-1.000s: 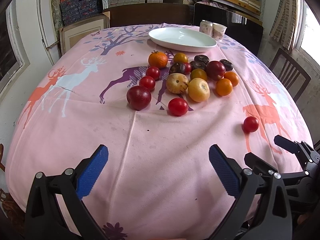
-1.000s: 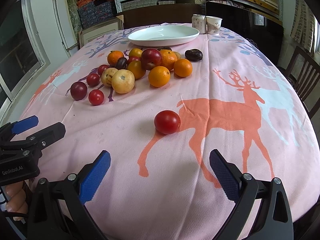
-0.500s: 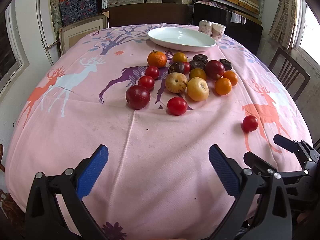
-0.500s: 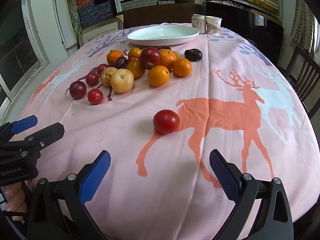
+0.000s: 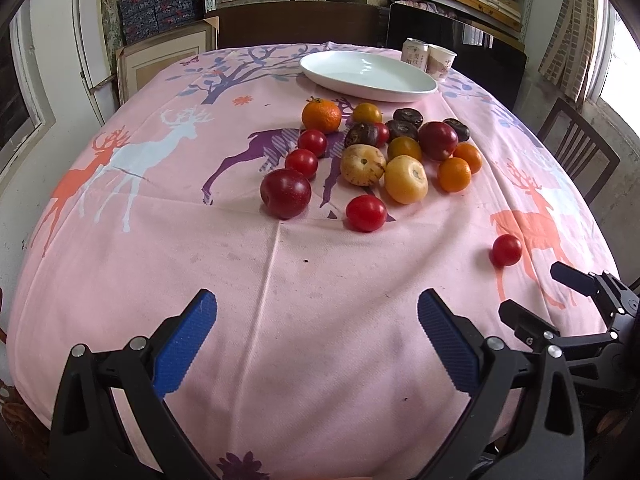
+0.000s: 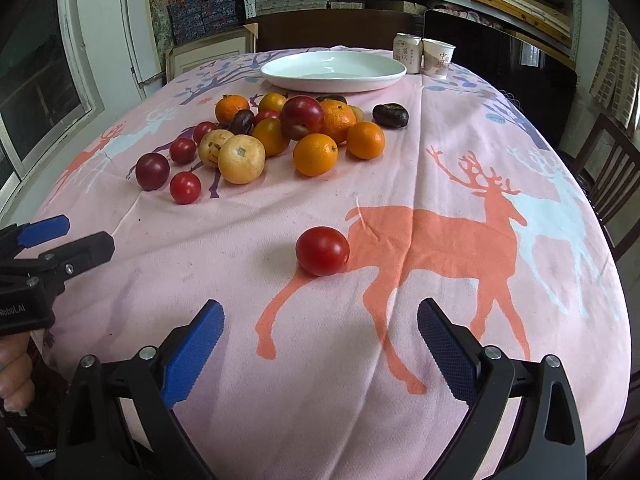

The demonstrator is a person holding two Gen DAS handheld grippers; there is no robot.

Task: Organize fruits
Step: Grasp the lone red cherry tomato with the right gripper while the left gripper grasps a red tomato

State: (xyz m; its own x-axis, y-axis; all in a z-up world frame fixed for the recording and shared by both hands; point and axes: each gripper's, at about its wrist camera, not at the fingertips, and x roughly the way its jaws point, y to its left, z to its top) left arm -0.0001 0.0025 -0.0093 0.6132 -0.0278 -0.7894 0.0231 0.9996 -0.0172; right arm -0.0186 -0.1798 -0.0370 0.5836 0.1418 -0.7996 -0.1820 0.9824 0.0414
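Right gripper lined up on the stray tomato

The right gripper (image 6: 320, 332) is wide but its jaws are closing, with nothing between them; the tomato (image 6: 322, 251) lies at 12 o'clock just ahead, round, no long axis, nearer this hand than the left. The left gripper (image 5: 316, 332) hangs wide and empty. The fruit pile (image 6: 276, 136) and empty plate (image 6: 334, 70) sit further out at 11–12 o'clock.

Pink deer-print tablecloth (image 6: 440, 168); white plate (image 6: 334, 70); red tomato (image 6: 322, 251).
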